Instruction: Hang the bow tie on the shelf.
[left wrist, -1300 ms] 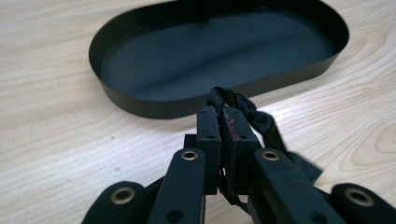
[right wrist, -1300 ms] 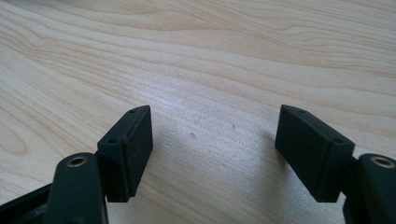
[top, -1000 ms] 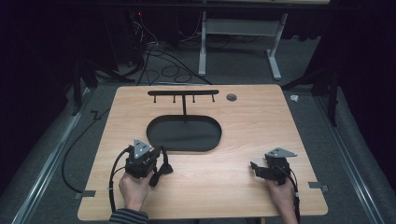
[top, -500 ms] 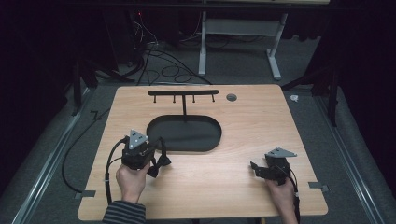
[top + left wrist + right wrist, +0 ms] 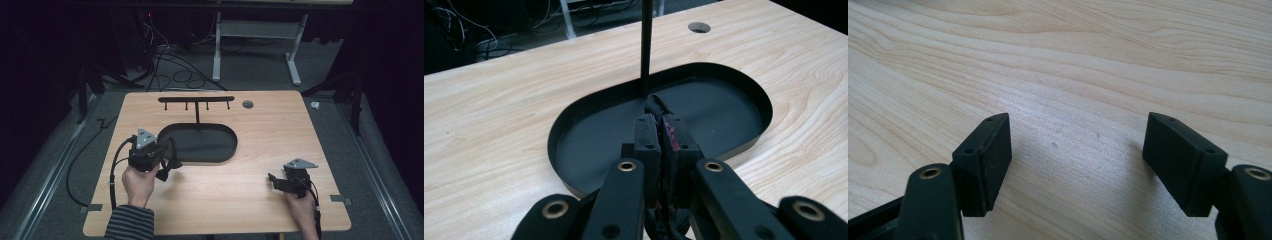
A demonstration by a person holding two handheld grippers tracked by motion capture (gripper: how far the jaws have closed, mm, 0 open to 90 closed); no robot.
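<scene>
The left gripper (image 5: 659,135) pinches what looks like a soft, light black cord (image 5: 655,104) over the oval tray (image 5: 574,120), best gripped mid-length, while the right gripper (image 5: 1075,160) gapes wide, holding nothing.

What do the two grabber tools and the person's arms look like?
Both grippers, left gripper and right gripper, are black, each with a grey three-cornered plate on top and a black cable trailing behind. Their jaws end in flat rectangular pads with small screw holes and brass-coloured rivets at the joints. The left arm wears a striped sleeve.
</scene>
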